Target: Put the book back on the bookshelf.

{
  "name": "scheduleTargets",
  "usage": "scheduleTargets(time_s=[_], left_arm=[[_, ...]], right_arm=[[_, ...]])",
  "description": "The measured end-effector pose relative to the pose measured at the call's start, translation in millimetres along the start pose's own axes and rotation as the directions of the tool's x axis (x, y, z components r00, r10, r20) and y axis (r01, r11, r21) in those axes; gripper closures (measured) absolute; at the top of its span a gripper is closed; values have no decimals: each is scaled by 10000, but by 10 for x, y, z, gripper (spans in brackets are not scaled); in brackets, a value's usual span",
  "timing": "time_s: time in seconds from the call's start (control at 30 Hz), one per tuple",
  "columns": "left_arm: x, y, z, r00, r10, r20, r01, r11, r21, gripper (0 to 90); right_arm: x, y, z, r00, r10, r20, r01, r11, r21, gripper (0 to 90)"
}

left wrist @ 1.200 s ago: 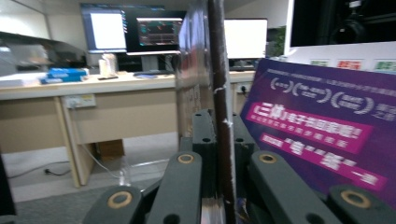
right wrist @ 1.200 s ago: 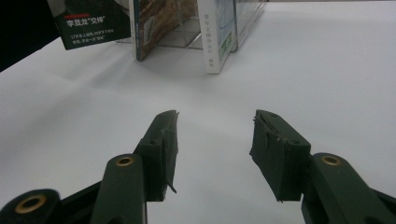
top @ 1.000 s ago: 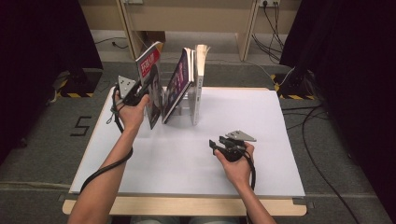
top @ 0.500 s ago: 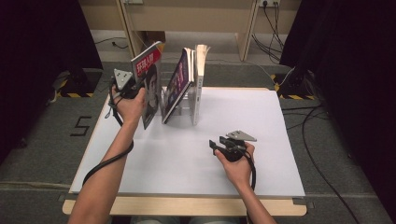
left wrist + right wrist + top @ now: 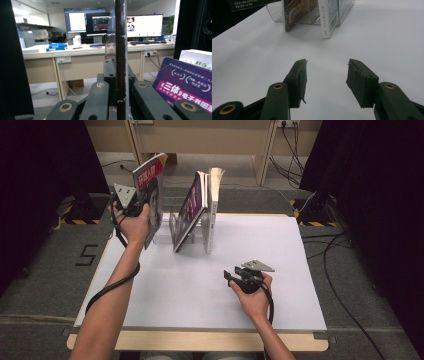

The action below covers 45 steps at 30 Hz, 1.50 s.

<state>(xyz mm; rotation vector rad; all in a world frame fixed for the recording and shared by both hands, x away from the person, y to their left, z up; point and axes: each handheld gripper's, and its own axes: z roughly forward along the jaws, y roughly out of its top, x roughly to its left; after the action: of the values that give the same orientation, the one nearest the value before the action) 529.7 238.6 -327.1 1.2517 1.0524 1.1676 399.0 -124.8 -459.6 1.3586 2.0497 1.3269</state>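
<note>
My left gripper [image 5: 137, 206] is shut on a magazine with a red cover [image 5: 151, 195] and holds it upright in the air, left of a clear rack [image 5: 166, 238]. In the left gripper view the magazine's dark edge [image 5: 121, 45] runs straight up between the closed jaws. A purple book [image 5: 192, 206] leans in the rack, and a white book [image 5: 215, 195] stands upright beside it. My right gripper [image 5: 231, 276] lies on the white table top [image 5: 280, 270] at the front right, open, with nothing between its jaws [image 5: 327, 67].
In the right gripper view the rack [image 5: 308, 18] and its two books stand ahead on the table. A wooden desk [image 5: 210, 140] is behind the table, with cables on the floor. Black curtains hang on both sides.
The left gripper has lifted the magazine up and to the left, away from the rack. The right gripper has stayed where it was.
</note>
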Motion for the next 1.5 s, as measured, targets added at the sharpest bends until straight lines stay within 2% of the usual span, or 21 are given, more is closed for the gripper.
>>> scheduleTargets(time_s=[0.13, 0.33, 0.47, 0.53, 0.57, 0.63, 0.7, 0.73, 0.77, 0.8, 0.83, 0.87, 0.93, 1.03, 1.17, 1.23, 1.5], left_arm=[[-59, -86, 28, 10000, 57, 31, -57, 10000, 42, 863], [-223, -406, 38, 9990, 184, 405, -194, 9995, 251, 861], [-330, -429, 19, 9966, 361, 738, -367, 9993, 66, 860], [-392, -424, 16, 9907, 796, 1105, -809, 9967, 76, 857], [-418, -423, 13, 9889, 824, 1234, -840, 9964, 80, 855], [-444, -414, 21, 9865, 583, 1532, -617, 9979, 180, 837], [-463, -405, 30, 9841, 564, 1686, -619, 9977, 274, 813], [-469, -405, 36, 9816, 426, 1862, -499, 9981, 348, 806], [-483, -406, 40, 9789, 402, 2005, -488, 9981, 379, 797], [-499, -406, 35, 9772, 592, 2038, -679, 9970, 363, 788], [-509, -410, 32, 9754, 614, 2116, -703, 9969, 347, 778], [-511, -415, 33, 9745, 487, 2191, -587, 9975, 393, 762], [-512, -415, 31, 9771, 519, 2064, -610, 9974, 378, 740], [-485, -393, 31, 9822, 230, 1863, -321, 9984, 460, 741], [-442, -336, 33, 9889, -45, 1485, -79, 9966, 825, 849], [-415, -310, 44, 9903, 69, 1390, -195, 9958, 895, 860], [-299, -221, 40, 9944, 40, 1052, -110, 9977, 666, 863]], right_arm=[[6, -3, 1, 10000, -43, 6, 43, 10000, 9, 500], [5, -4, 2, 10000, -51, -3, 51, 10000, -8, 500], [1, -9, 2, 10000, -45, 8, 45, 10000, 21, 500], [5, -8, 2, 10000, -34, -15, 34, 10000, 17, 500], [8, -8, 3, 10000, -43, -17, 43, 10000, 8, 500], [17, -9, 6, 10000, -20, -44, 20, 10000, 37, 500], [26, -12, 8, 10000, -56, -48, 56, 10000, 43, 500], [30, -11, 9, 10000, -45, -61, 45, 10000, 38, 500], [32, -10, 9, 10000, -52, -72, 52, 10000, 24, 500], [31, -8, 9, 10000, -72, -63, 72, 10000, 14, 500], [30, -7, 8, 10000, -46, -80, 46, 10000, 40, 500], [28, -7, 9, 10000, -38, -73, 39, 10000, 35, 500], [22, -9, 11, 10000, -50, -75, 51, 10000, 28, 499], [24, -10, 12, 10000, -50, -84, 50, 10000, 39, 499], [27, -9, 14, 10000, -45, -86, 46, 10000, 60, 499], [26, -10, 15, 10000, -43, -87, 44, 10000, 67, 499], [23, -10, 19, 10000, -56, -69, 57, 10000, 54, 499]])
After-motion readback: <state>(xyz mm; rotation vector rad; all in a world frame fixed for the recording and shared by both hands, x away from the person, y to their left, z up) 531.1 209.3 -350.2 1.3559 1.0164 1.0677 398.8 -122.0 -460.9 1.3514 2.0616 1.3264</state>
